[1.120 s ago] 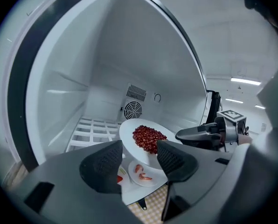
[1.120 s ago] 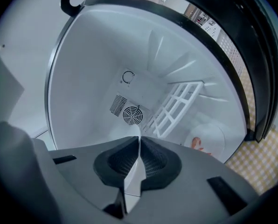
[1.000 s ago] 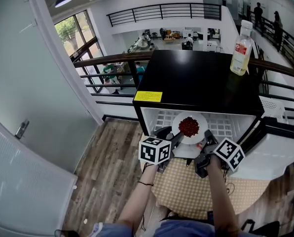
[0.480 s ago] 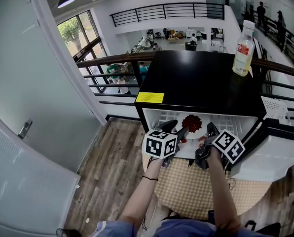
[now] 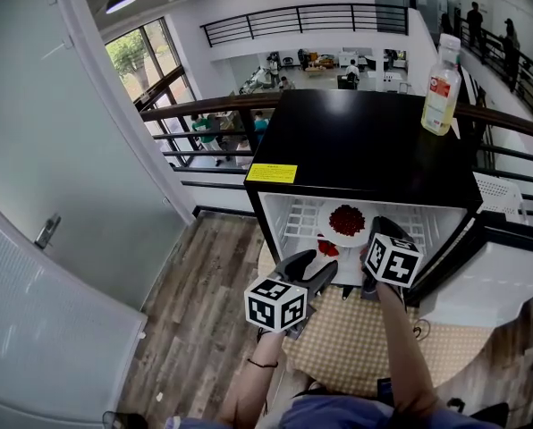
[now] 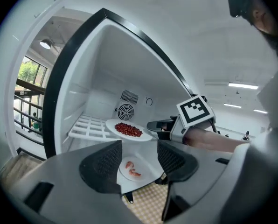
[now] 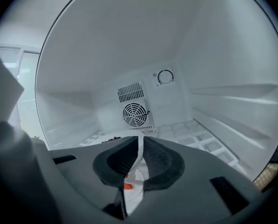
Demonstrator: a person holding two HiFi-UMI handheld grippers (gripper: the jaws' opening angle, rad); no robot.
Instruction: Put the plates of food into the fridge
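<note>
My right gripper (image 7: 140, 147) is clamped tight on the thin white plate rim (image 7: 140, 139), edge-on between the pads. Beyond the tongs, a round fan grille (image 7: 135, 114) on the white fridge wall (image 7: 106, 55); below them, a white dish (image 7: 134, 192) with an orange-red morsel (image 7: 128, 186).

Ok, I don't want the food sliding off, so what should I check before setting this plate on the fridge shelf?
1. Right gripper grip: ok, jaws shut on the rim of the plate of red food.
2. Plate level: ok, roughly flat in the left gripper view.
3. Wire shelf bare under the plate: ok.
4. Left gripper out of the way: ok, open, empty, in front of the fridge.
5. Plate touching the shelf: cannot tell.
</note>
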